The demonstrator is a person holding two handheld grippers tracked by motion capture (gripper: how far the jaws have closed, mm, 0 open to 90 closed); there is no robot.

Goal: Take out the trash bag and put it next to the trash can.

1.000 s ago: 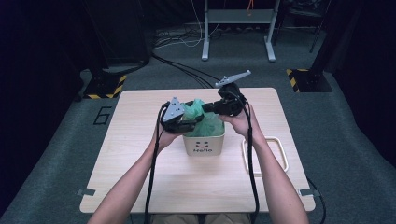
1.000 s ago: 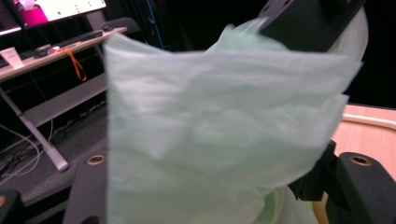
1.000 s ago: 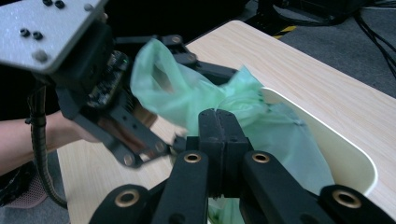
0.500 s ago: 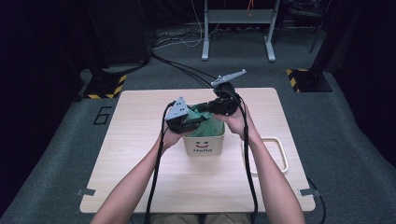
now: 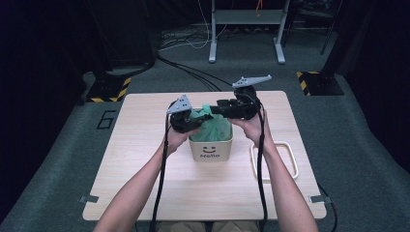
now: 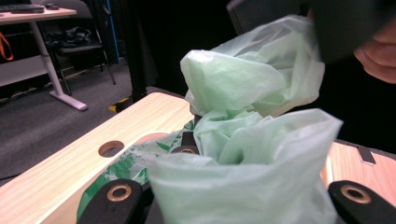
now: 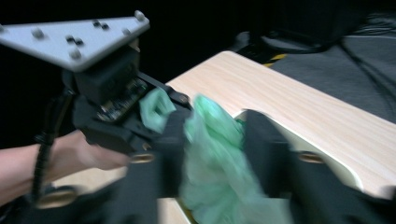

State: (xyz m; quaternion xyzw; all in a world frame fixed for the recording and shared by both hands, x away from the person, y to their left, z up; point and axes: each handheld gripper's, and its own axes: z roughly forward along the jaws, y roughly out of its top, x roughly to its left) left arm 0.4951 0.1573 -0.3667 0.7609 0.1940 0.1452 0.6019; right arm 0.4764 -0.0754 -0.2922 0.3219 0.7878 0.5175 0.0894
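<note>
L gripper (image 5: pixel 193 123): clamped on green bag (image 5: pixel 212 126) rim
R gripper (image 5: pixel 217 107): jaws just opening — bag between, loose
Bag: in white bin (image 5: pixel 211 149) — bench (image 5: pixel 145 193)

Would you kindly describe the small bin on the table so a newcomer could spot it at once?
On the light wooden table, look between the person's forearms. The small cream bin stands there, lined with a green plastic bag. Unlike the flat, open cream frame lying beside it, it has a smiley face and the word Hello on its front.
</note>
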